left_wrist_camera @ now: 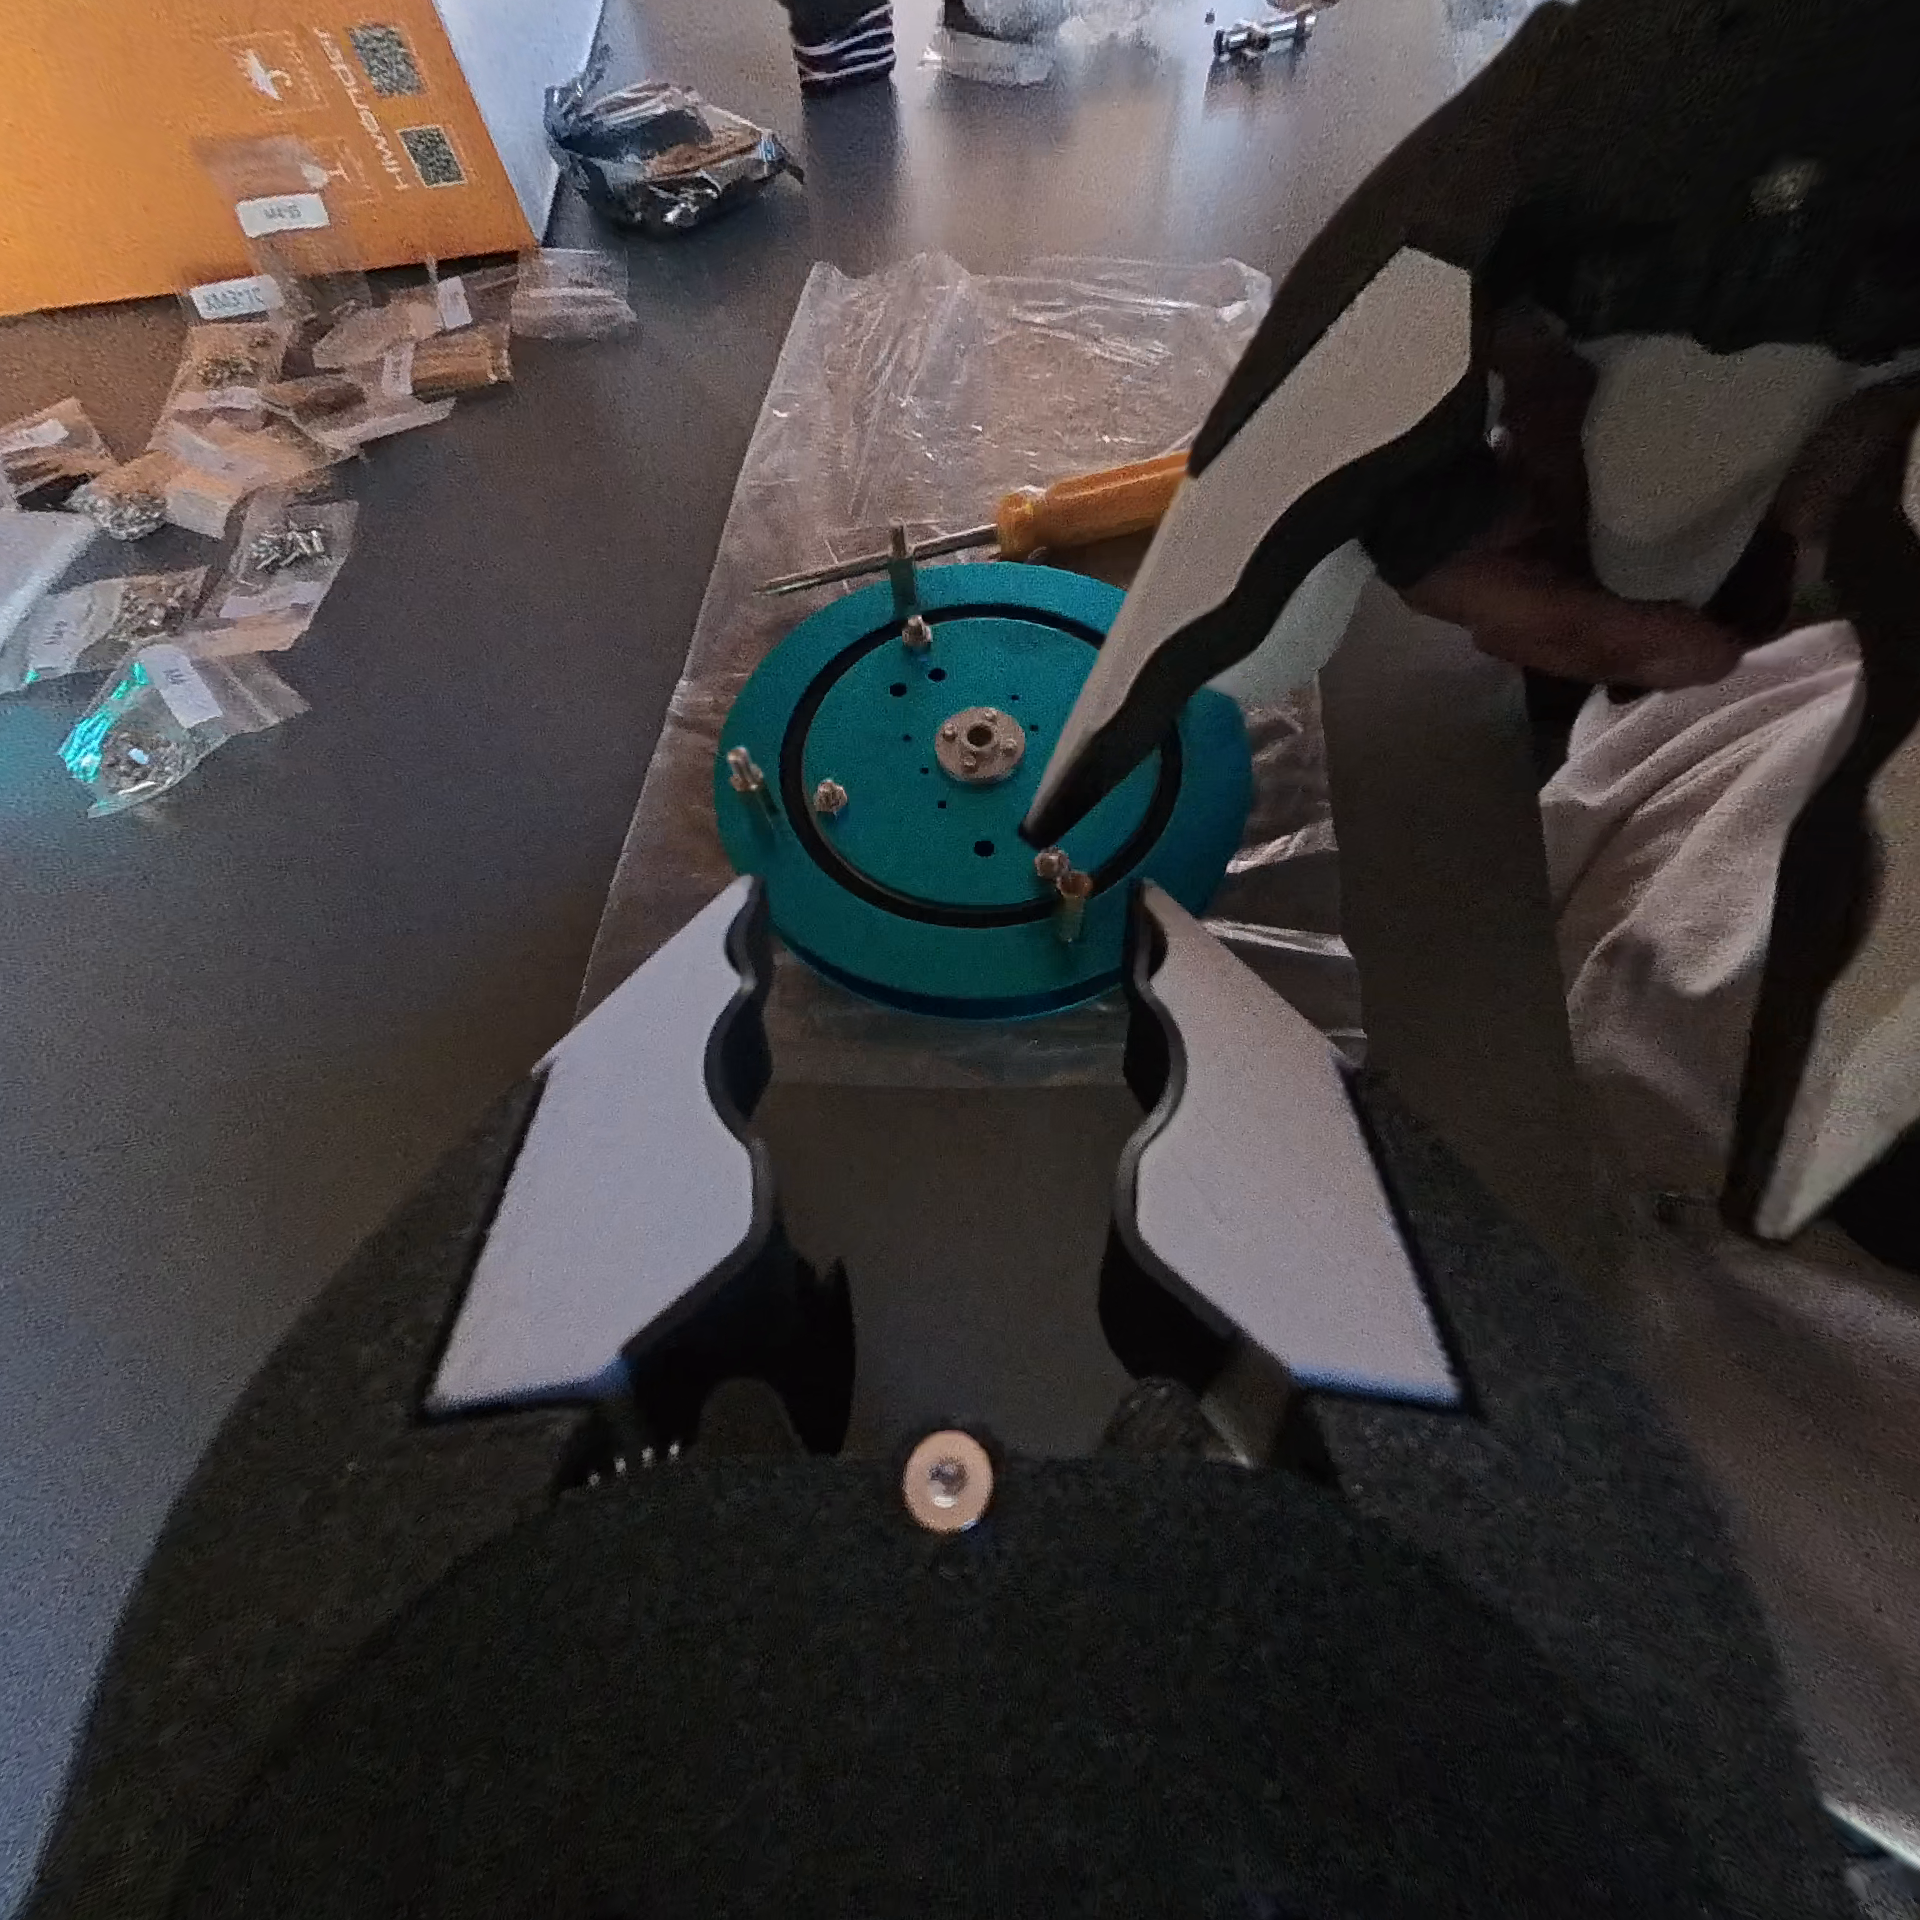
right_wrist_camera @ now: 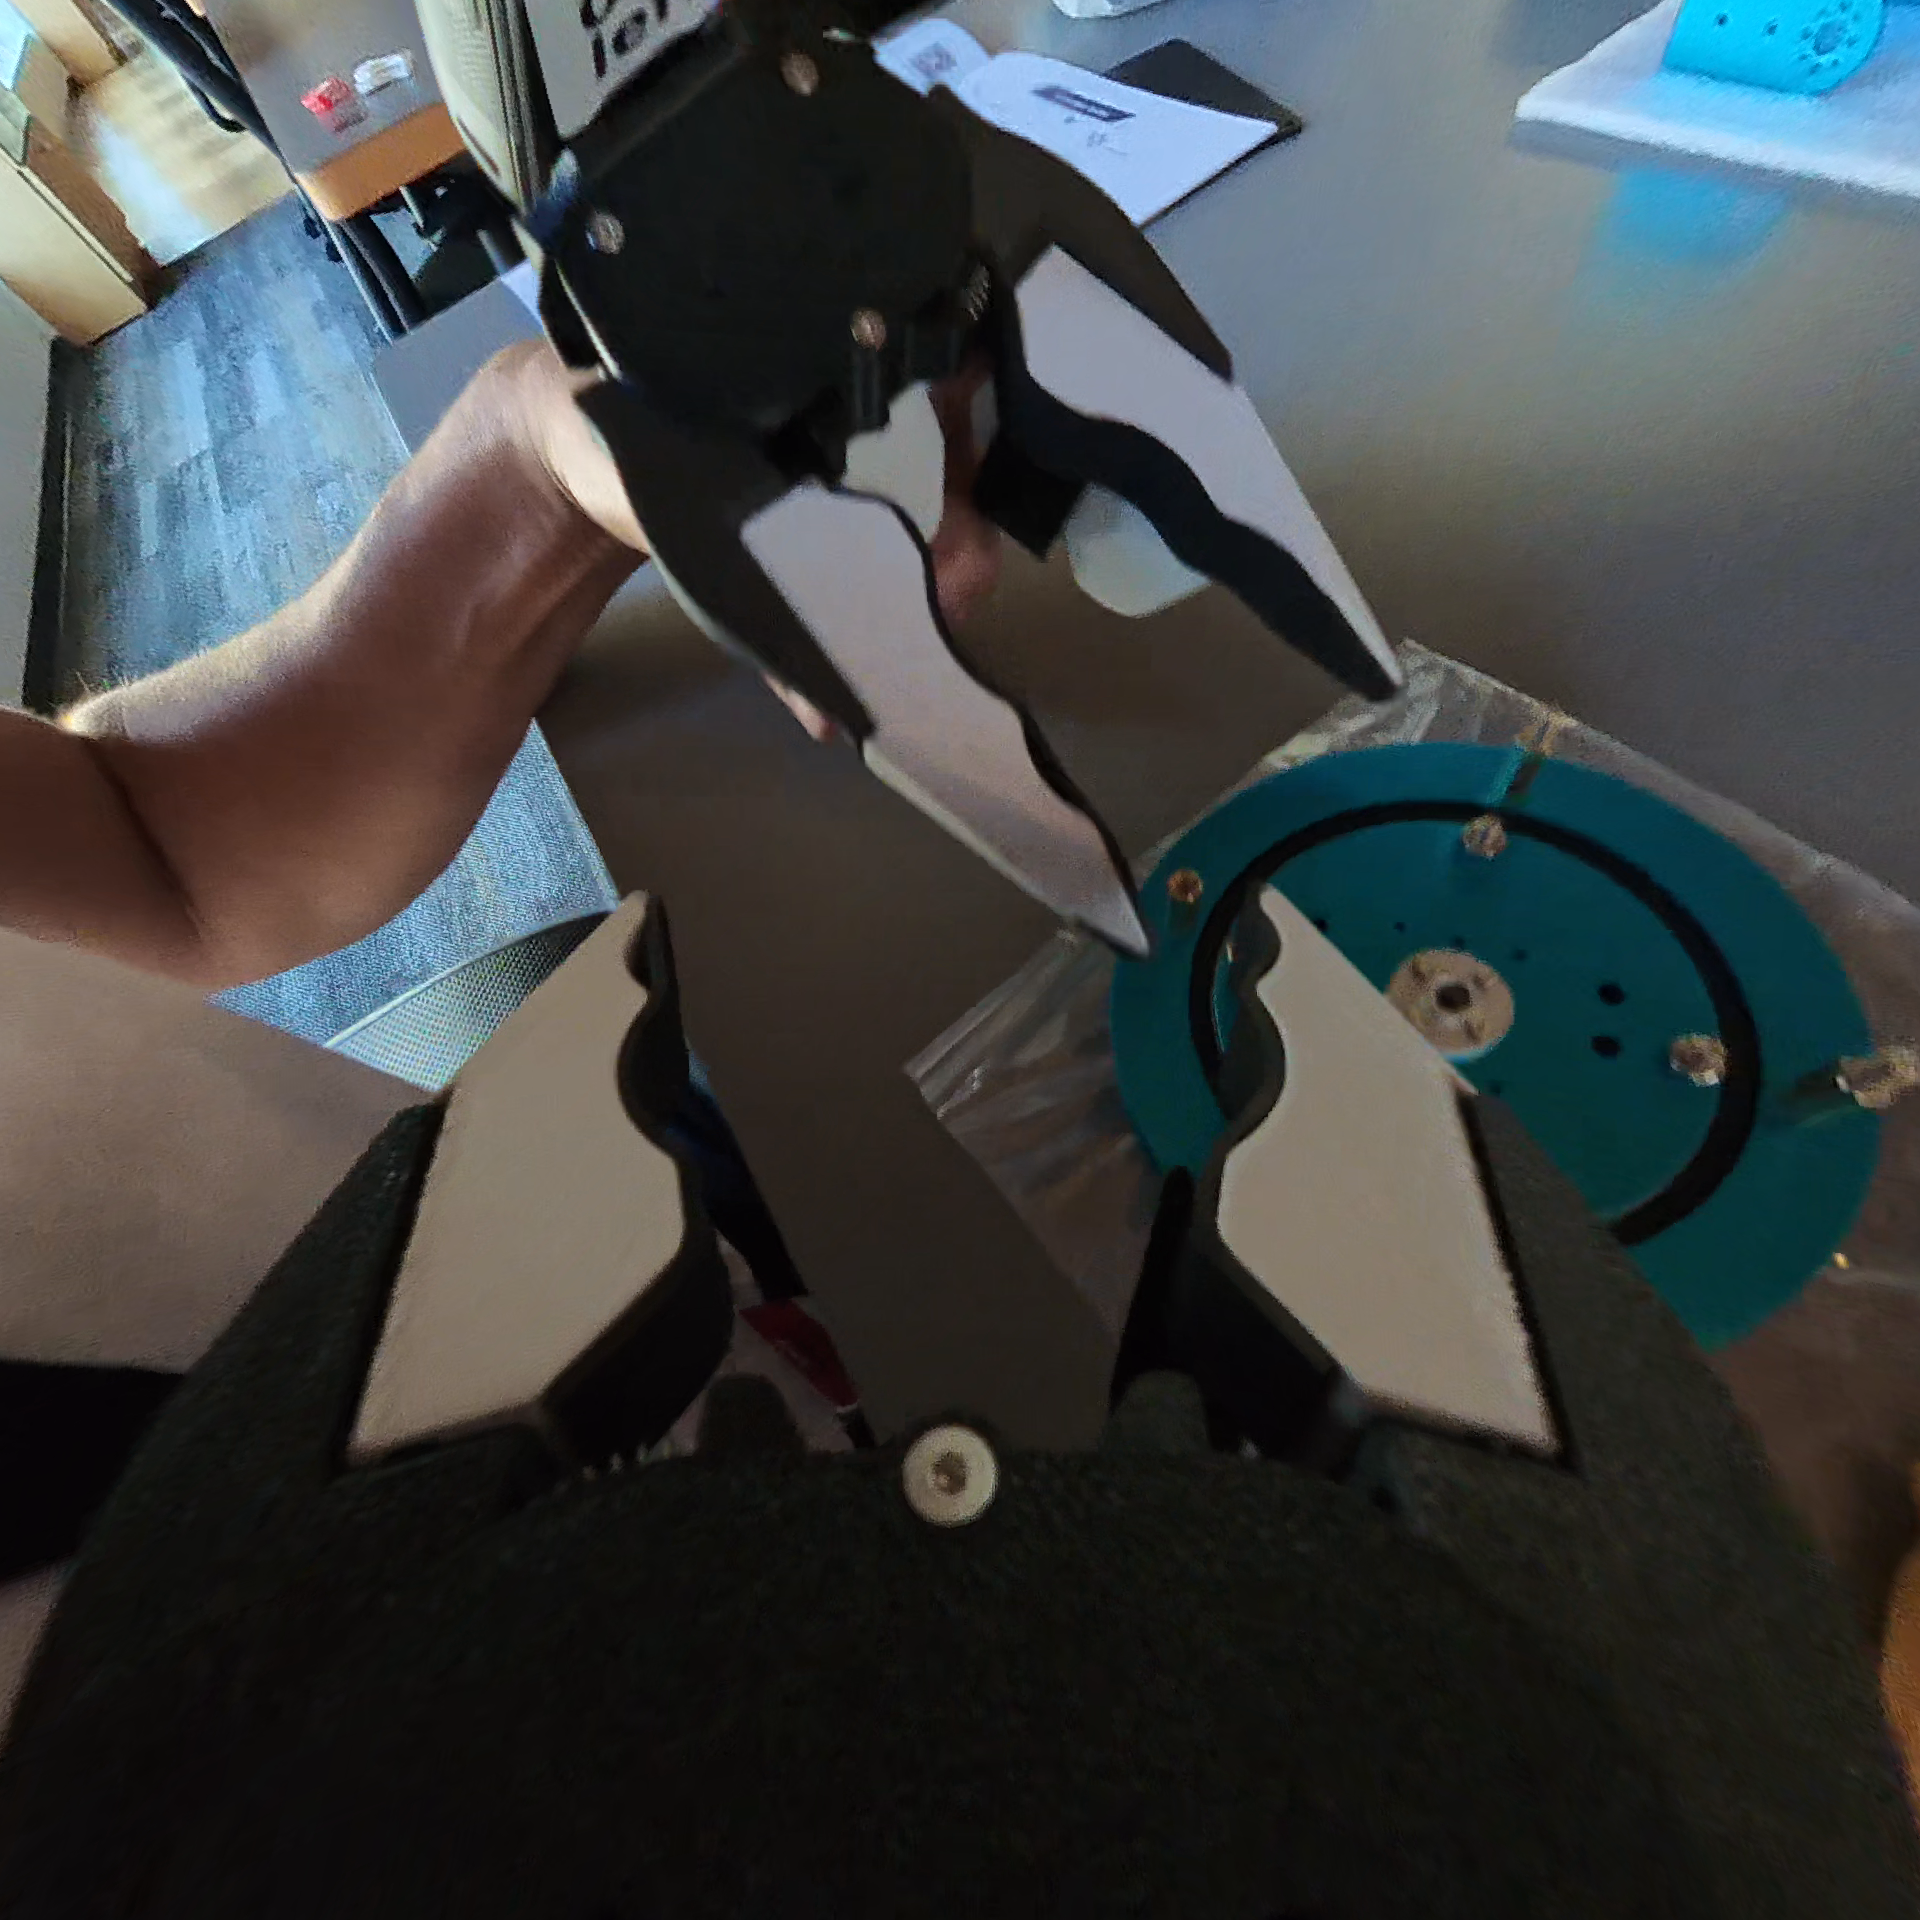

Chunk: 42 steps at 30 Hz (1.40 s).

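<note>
Both claws gape empty over the teal disc (left_wrist_camera: 935,831); labelled hardware bags (left_wrist_camera: 187,499) beside a printed orange box (left_wrist_camera: 156,135)

The black left gripper with white finger plates (left_wrist_camera: 948,914) is spread wide, pointing forward and down. The matching right gripper (right_wrist_camera: 951,930) angles steeply down opposite it, fingers equally parted. A bare forearm (right_wrist_camera: 343,665) extends behind the left gripper.

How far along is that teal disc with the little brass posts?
Fitted: a metal hub and several brass posts stand on the teal disc. In hand: nothing; the left gripper and right gripper are at the disc, jaws open. Left: some holes sit empty, the orange screwdriver lies behind, bagged hardware beside.
</note>
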Motion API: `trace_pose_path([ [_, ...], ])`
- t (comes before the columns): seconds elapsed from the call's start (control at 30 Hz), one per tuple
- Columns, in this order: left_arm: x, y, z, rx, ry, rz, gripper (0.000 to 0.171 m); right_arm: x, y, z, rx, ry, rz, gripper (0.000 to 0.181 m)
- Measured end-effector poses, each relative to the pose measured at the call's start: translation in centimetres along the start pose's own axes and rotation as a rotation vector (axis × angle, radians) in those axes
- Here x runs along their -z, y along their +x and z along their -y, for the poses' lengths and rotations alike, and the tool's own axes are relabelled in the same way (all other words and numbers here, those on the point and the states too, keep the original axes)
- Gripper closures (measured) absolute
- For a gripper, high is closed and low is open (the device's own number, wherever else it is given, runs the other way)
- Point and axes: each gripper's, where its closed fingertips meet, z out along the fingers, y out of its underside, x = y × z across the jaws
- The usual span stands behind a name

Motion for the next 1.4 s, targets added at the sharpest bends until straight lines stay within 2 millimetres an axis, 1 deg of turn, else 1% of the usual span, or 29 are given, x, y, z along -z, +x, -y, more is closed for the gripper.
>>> trace_pose_path([
  [0.07, -0.3, -0.1, 0.2, -0.012, -0.01, 0.004, 0.104, -1.0, -0.2, 0.2, 0.001, -0.01, 0.015, 0.074],
  [0.1, -0.3, -0.5, 0.3, -0.009, -0.01, 0.017, 0.104, -1.5, -0.4, -0.3, -0.007, -0.04, 0.029, 0.073],
  [0.13, -0.1, -0.8, 0.0, -0.003, -0.017, 0.022, 0.099, -1.5, -0.6, -0.4, -0.007, -0.046, 0.025, 0.074],
  [0.17, 0.3, -1.3, -0.3, 0.007, -0.021, 0.03, 0.094, -1.1, -0.7, -0.6, -0.01, -0.051, 0.022, 0.073],
  [0.2, 0.9, -1.9, -0.7, 0.018, -0.024, 0.049, 0.094, -0.6, -0.9, -0.8, -0.017, -0.056, 0.03, 0.076],
  [0.23, 1.5, -2.9, -1.2, 0.032, -0.024, 0.094, 0.107, 0.0, -1.3, -0.9, -0.037, -0.048, 0.059, 0.088],
  [0.27, 2.0, -3.4, -1.6, 0.046, -0.024, 0.108, 0.106, 0.6, -1.5, -0.7, -0.074, -0.022, 0.077, 0.084],
  [0.3, 2.4, -3.5, -1.6, 0.059, -0.01, 0.102, 0.105, 1.0, -1.4, -0.5, -0.093, -0.008, 0.076, 0.084],
  [0.33, 2.5, -3.2, -1.3, 0.062, 0.005, 0.088, 0.105, 1.1, -1.0, -0.4, -0.089, -0.004, 0.055, 0.082],
  [0.4, 1.9, -2.2, -1.0, 0.046, 0.003, 0.061, 0.106, 0.6, -0.2, -0.1, -0.057, -0.016, 0.0, 0.076],
  [0.5, 0.4, -0.6, -0.7, -0.001, -0.022, 0.029, 0.105, -0.9, -0.3, 0.4, -0.038, -0.039, 0.012, 0.072],
  [0.57, 0.2, -0.9, -0.3, -0.018, -0.022, 0.056, 0.102, -1.6, -0.8, -0.4, -0.054, -0.08, 0.035, 0.07],
  [0.63, 0.6, -1.7, -0.7, 0.014, -0.033, 0.062, 0.086, -1.0, -1.1, -0.9, -0.051, -0.091, 0.033, 0.071],
  [0.67, 1.0, -2.1, -0.9, 0.029, -0.034, 0.074, 0.09, -0.5, -1.4, -1.1, -0.058, -0.097, 0.051, 0.078],
  [0.7, 1.4, -2.7, -1.0, 0.032, -0.021, 0.111, 0.103, 0.0, -2.0, -1.0, -0.078, -0.079, 0.085, 0.084],
  [0.73, 1.8, -2.5, -1.0, 0.035, -0.008, 0.1, 0.102, 0.4, -2.0, -0.7, -0.1, -0.057, 0.086, 0.083],
  [0.8, 1.9, -1.3, -0.5, 0.037, 0.024, 0.051, 0.102, 0.6, -1.0, -0.4, -0.077, -0.052, 0.036, 0.082],
  [0.87, 1.2, -0.3, -0.5, 0.005, 0.007, 0.02, 0.102, 0.1, -0.2, 0.2, -0.033, -0.043, -0.009, 0.079],
  [0.93, 0.3, 0.1, -0.5, -0.022, -0.025, 0.006, 0.101, -0.9, -0.4, 0.6, -0.02, -0.041, 0.021, 0.076],
  [1.0, 0.0, -0.2, -0.2, -0.041, -0.034, 0.016, 0.101, -1.8, -0.7, 0.0, -0.032, -0.078, 0.05, 0.073],
  [1.03, 0.0, -0.7, -0.3, -0.038, -0.041, 0.033, 0.1, -1.8, -0.8, -0.2, -0.038, -0.08, 0.055, 0.072],
  [1.07, 0.3, -1.3, -0.7, -0.029, -0.049, 0.041, 0.093, -1.5, -0.8, -0.4, -0.034, -0.082, 0.046, 0.074],
  [1.1, 0.9, -1.8, -1.2, -0.008, -0.055, 0.049, 0.093, -1.0, -0.9, -0.8, -0.029, -0.091, 0.046, 0.076],
  [1.13, 1.6, -2.9, -1.7, 0.009, -0.055, 0.092, 0.103, -0.5, -1.1, -1.1, -0.035, -0.094, 0.058, 0.085],
  [1.17, 2.1, -3.3, -2.1, 0.02, -0.052, 0.106, 0.103, 0.1, -1.2, -1.1, -0.056, -0.081, 0.066, 0.086],
  [1.23, 2.7, -2.7, -1.9, 0.045, -0.012, 0.063, 0.104, 0.7, -0.3, -0.8, -0.06, -0.057, 0.024, 0.084],
  [1.27, 2.4, -2.0, -1.5, 0.041, 0.001, 0.034, 0.104, 0.6, 0.3, -0.5, -0.046, -0.049, -0.002, 0.083],
  [1.33, 1.1, -0.6, -1.1, 0.005, -0.018, -0.006, 0.103, -0.3, 0.3, 0.0, -0.021, -0.064, 0.012, 0.08],
  [1.4, -0.1, 0.0, -0.9, -0.03, -0.048, -0.017, 0.1, -1.4, -0.2, 0.1, 0.0, -0.089, 0.034, 0.078],
])
